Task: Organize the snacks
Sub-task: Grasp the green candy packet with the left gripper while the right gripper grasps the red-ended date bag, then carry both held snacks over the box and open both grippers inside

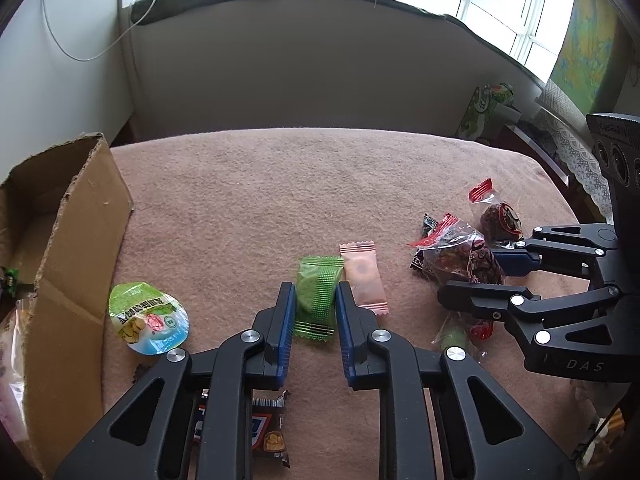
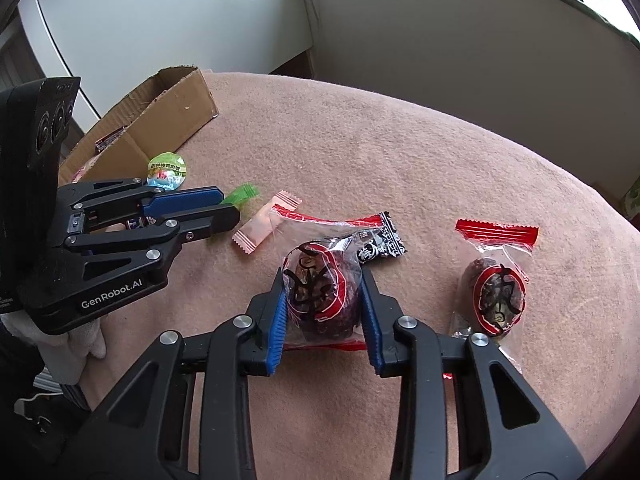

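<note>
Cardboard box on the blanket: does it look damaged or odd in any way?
Yes. The box has no neat top: its upper edge is torn and ragged, and the near wall leans outward. Some snacks already lie inside. It looks otherwise usable.

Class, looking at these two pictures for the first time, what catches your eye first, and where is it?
Two black claws with blue pads stand out: the left claw pinches a green packet mid-table, the right claw grips a red-trimmed plum bag. A torn cardboard box sits at the pink blanket's far left.
</note>
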`<state>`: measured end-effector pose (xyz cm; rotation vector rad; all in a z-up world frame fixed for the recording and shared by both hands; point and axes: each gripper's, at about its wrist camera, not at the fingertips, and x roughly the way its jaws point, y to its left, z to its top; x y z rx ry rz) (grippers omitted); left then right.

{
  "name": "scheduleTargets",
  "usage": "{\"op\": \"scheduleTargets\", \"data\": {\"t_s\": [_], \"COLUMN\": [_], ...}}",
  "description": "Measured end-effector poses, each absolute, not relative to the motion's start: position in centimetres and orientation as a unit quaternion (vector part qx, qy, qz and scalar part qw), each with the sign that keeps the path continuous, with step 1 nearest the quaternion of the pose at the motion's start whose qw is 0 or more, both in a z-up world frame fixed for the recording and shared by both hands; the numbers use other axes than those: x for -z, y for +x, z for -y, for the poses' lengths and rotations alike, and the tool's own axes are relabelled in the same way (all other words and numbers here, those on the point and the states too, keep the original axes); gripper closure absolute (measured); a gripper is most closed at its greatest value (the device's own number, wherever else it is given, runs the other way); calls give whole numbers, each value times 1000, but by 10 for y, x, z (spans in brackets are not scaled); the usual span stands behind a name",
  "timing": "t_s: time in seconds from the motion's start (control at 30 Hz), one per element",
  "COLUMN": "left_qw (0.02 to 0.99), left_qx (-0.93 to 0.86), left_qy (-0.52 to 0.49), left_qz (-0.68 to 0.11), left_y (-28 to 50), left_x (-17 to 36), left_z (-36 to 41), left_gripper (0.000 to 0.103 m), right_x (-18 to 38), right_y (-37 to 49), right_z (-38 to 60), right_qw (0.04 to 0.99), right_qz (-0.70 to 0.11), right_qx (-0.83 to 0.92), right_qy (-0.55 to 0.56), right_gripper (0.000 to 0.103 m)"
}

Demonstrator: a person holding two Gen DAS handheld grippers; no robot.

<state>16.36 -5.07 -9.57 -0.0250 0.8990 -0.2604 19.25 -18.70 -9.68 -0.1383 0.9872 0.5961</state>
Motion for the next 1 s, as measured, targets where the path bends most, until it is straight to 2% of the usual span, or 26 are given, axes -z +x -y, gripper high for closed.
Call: {"op": "scheduleTargets", "data": {"t_s": [0.6, 1.0], "left_qw": [909, 930], "left_qx": [136, 106], "left_qy": [-37, -63], "left_qz": [-391, -347], "left_y": [132, 91], "left_x": [54, 18], "left_z": [42, -9], "left_gripper": [84, 84], "right_x": [46, -6], "right_y": [166, 146], "right_z": [207, 154], "right_qw": [865, 873], "right_qz": [-420, -375], "right_qx": [-272, -306], "right_qy": [-41, -63], "right_gripper": [69, 69]}}
